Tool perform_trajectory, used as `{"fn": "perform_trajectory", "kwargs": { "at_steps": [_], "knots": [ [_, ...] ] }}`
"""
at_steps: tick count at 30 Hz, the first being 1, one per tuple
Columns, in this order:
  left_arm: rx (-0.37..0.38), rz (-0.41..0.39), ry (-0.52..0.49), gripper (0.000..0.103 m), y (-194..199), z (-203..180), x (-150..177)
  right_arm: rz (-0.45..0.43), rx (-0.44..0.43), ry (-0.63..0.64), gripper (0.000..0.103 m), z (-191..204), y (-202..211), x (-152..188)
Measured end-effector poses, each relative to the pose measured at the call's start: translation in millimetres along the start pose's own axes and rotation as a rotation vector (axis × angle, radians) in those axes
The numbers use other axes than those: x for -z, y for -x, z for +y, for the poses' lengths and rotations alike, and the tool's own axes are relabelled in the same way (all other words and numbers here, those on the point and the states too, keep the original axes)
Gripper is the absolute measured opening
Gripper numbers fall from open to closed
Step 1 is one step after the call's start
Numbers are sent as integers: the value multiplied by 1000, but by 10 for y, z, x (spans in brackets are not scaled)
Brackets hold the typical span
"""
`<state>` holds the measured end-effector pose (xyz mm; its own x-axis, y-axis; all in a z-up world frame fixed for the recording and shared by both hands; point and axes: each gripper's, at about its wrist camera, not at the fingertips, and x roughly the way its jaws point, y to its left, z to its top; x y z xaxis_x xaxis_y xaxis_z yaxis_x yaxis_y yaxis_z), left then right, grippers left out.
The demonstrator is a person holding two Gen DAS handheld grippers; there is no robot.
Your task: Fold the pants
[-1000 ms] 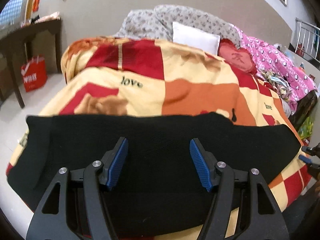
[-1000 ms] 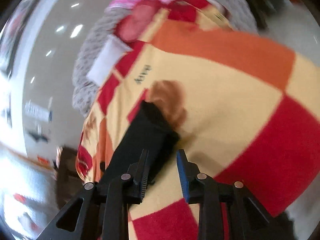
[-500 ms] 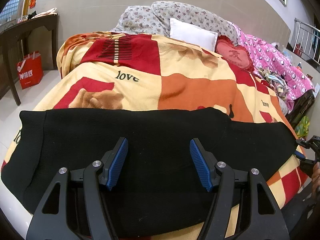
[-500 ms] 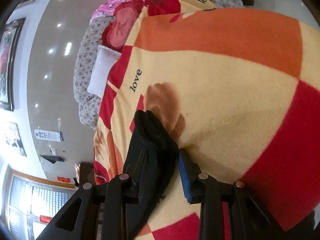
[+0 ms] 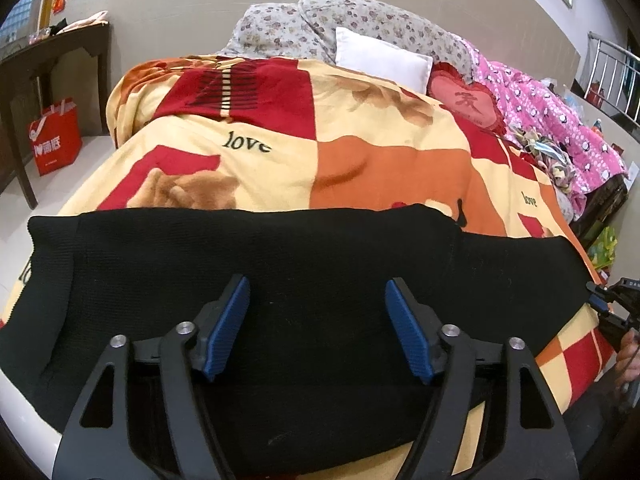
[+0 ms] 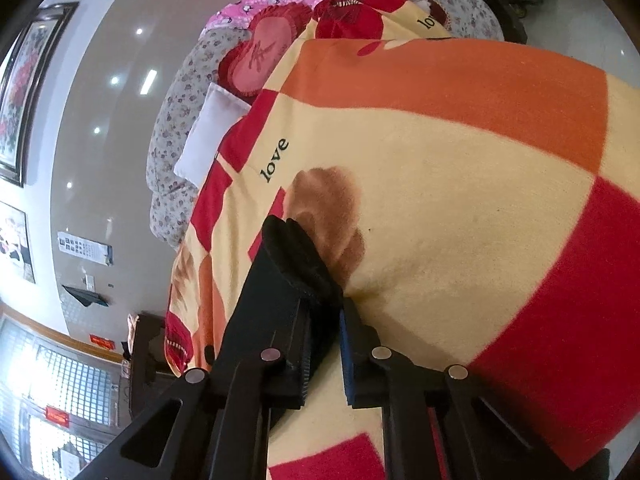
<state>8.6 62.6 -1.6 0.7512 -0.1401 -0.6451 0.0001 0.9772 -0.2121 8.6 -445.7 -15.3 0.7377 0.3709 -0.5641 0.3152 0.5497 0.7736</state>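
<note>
Between the left gripper's [image 5: 318, 330] widely spread blue pads, which have just opened further, black pants [image 5: 280, 280] lie flat across the bed's near edge; it tilts downward over them, clamping nothing. At three o'clock the right gripper [image 6: 325, 344], angled down and rolled sideways, has just narrowed onto the pants' end [image 6: 296, 264], apparently pinching it. A patchwork blanket [image 5: 360, 160] stretches toward twelve o'clock.
</note>
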Motion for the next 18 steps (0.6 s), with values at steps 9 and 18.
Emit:
{"fn": "perform_trajectory", "kwargs": {
  "at_steps": [9, 18],
  "knots": [
    [-13, 15, -25, 90, -51, -132, -6, -75, 16, 82, 7, 68, 30, 100],
    [219, 107, -64, 90, 46, -1103, -372, -245, 66, 435, 8, 477, 168, 393]
  ]
}}
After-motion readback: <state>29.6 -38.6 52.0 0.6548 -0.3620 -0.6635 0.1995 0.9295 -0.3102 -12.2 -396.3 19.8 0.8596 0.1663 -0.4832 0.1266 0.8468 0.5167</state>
